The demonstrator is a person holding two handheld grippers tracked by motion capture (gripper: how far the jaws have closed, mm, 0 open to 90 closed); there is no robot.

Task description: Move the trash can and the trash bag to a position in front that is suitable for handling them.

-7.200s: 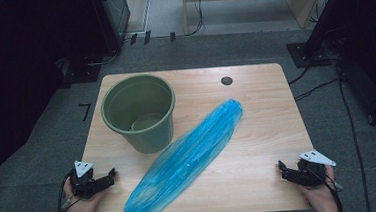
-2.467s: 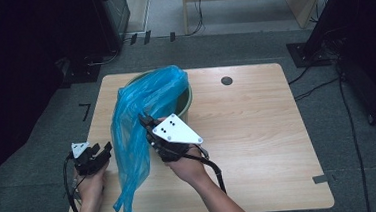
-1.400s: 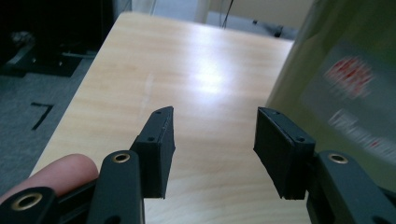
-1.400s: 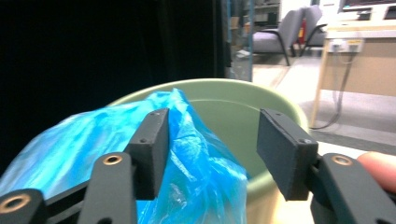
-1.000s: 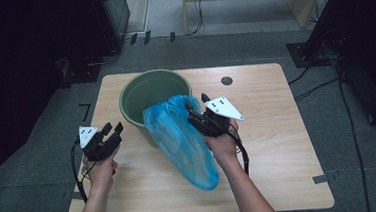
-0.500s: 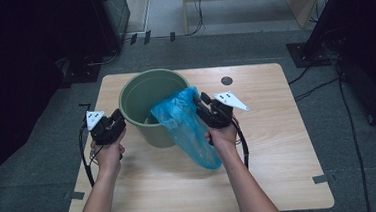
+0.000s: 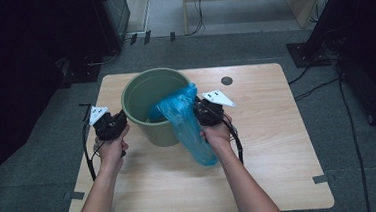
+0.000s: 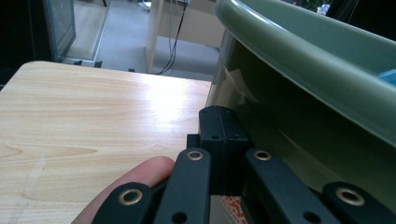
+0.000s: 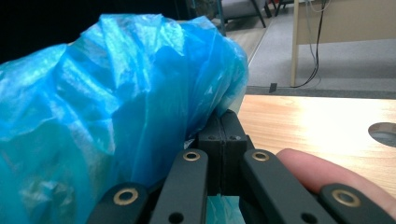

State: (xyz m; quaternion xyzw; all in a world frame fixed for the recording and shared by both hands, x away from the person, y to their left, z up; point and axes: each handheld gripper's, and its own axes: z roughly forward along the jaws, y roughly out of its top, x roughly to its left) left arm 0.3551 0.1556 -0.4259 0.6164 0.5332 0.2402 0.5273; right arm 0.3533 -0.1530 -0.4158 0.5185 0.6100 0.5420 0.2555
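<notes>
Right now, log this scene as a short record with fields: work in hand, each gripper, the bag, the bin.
work: lining the green bin with the blue plastic bag
left gripper: jaws shut, beside the bin's outer wall, nothing seen between them
right gripper: jaws shut on the blue plastic bag at the bin's rim
bag: partly inside the bin, the rest hangs down outside onto the wooden table
bin: upright, toward the table's far left
</notes>
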